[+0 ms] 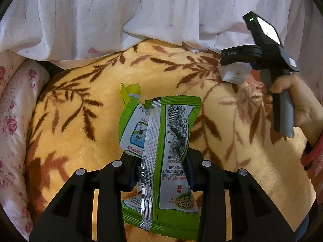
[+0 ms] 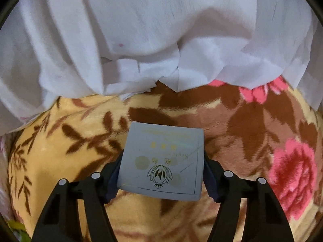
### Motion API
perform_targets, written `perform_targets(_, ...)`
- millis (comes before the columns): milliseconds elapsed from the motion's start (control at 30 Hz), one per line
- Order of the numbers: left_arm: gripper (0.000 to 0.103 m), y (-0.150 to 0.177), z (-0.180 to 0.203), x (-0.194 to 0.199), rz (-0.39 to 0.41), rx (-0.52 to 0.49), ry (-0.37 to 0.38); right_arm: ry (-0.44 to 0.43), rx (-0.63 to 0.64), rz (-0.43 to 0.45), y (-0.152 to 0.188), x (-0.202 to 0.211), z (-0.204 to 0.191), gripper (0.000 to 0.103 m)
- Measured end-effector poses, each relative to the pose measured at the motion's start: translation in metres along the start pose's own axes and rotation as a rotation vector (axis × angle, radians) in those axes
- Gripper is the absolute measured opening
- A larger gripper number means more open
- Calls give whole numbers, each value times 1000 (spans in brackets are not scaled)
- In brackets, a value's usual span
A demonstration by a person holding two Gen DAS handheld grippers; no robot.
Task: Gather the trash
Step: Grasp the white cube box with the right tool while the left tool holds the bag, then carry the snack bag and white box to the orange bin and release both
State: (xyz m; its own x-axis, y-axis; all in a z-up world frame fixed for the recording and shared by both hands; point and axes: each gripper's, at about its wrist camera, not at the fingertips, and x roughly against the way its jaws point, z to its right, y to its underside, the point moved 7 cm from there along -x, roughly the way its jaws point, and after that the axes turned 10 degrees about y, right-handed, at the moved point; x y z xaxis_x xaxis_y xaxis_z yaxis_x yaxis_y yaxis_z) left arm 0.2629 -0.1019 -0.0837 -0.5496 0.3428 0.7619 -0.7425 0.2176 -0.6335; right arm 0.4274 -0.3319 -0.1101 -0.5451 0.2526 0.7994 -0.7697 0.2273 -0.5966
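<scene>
My left gripper [image 1: 159,167] is shut on a crumpled green and white snack wrapper [image 1: 161,141] and holds it above a yellow blanket [image 1: 80,121] with brown leaf print. My right gripper [image 2: 161,173] is shut on a small pale grey cardboard box [image 2: 161,161] with gold print and a dark emblem. In the left wrist view the right gripper [image 1: 232,68] shows at the upper right, held by a hand, with the box [image 1: 234,74] between its fingers.
A white sheer curtain [image 1: 141,20] hangs along the far edge of the blanket; it also shows in the right wrist view [image 2: 141,40]. A floral pink and white quilt [image 1: 14,111] lies at the left. The blanket has pink flowers [image 2: 292,171] at the right.
</scene>
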Motion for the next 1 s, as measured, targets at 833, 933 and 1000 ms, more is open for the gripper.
perform_targets(833, 36, 131, 65, 136, -18, -21, -4, -251, 316, 199, 246, 296, 66, 65)
perform_targets(933, 36, 159, 76, 144, -34, -32, 1, -260, 342, 207, 276, 311, 72, 65)
perform_targets(1000, 36, 178, 82, 148, -43, -29, 11, -270, 359, 214, 299, 321, 76, 65)
